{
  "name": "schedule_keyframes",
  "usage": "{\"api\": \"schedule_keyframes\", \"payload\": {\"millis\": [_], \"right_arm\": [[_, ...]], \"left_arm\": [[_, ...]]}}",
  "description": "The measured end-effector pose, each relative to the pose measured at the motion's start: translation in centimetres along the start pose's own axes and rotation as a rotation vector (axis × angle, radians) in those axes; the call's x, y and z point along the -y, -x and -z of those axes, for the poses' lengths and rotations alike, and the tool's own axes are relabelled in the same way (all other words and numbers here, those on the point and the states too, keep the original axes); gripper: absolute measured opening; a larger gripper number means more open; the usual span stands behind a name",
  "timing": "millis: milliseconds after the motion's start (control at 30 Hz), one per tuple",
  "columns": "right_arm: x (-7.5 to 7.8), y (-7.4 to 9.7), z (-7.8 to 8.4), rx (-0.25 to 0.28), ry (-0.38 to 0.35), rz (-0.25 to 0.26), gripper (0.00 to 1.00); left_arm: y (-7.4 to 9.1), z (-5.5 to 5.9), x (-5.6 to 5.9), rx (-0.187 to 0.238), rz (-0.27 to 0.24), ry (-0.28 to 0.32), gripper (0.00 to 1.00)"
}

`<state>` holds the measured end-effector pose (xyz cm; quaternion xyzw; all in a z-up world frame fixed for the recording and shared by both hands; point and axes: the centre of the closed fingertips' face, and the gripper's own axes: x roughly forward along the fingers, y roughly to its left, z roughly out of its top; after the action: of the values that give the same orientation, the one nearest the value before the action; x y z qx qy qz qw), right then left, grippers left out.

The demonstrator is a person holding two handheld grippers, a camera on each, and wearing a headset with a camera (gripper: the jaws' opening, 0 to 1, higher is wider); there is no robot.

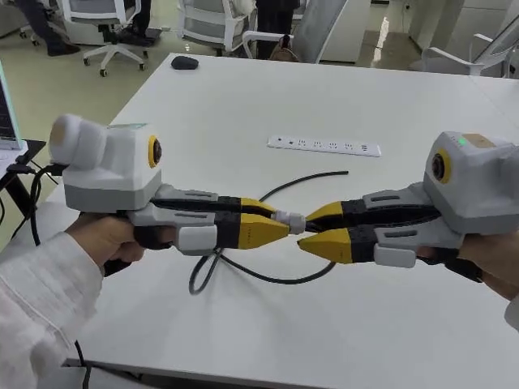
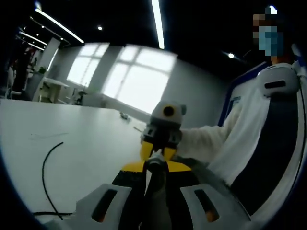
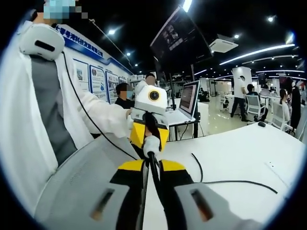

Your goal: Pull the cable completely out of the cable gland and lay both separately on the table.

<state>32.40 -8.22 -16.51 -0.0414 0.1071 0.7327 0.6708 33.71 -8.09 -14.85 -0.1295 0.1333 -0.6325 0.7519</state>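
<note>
Above the white table [image 1: 243, 105] my two grippers meet tip to tip. The left gripper [image 1: 282, 221] [image 2: 156, 168] is shut on the pale grey cable gland [image 1: 292, 220] [image 2: 156, 163] [image 3: 151, 143]. Facing it from the right, the right gripper [image 1: 306, 230] [image 3: 151, 166] is shut on the black cable [image 1: 268, 279] [image 3: 240, 182] just beside the gland. The rest of the cable lies in loose loops on the table below the grippers, and one end [image 1: 345, 172] reaches toward the back.
A white power strip [image 1: 324, 146] lies on the table behind the grippers. A dark mouse [image 1: 184, 62] sits near the far edge. Office chairs [image 1: 105, 24] stand beyond the table, and a laptop [image 1: 6, 121] is at the left edge.
</note>
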Motion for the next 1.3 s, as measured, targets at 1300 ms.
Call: {"api": "schedule_keyframes", "payload": {"millis": [1300], "right_arm": [[0.2, 0.1, -0.9, 0.027, 0.109, 0.027, 0.02]], "left_arm": [[-1.7, -0.9, 0.3, 0.044, -0.016, -0.271, 0.17]]}}
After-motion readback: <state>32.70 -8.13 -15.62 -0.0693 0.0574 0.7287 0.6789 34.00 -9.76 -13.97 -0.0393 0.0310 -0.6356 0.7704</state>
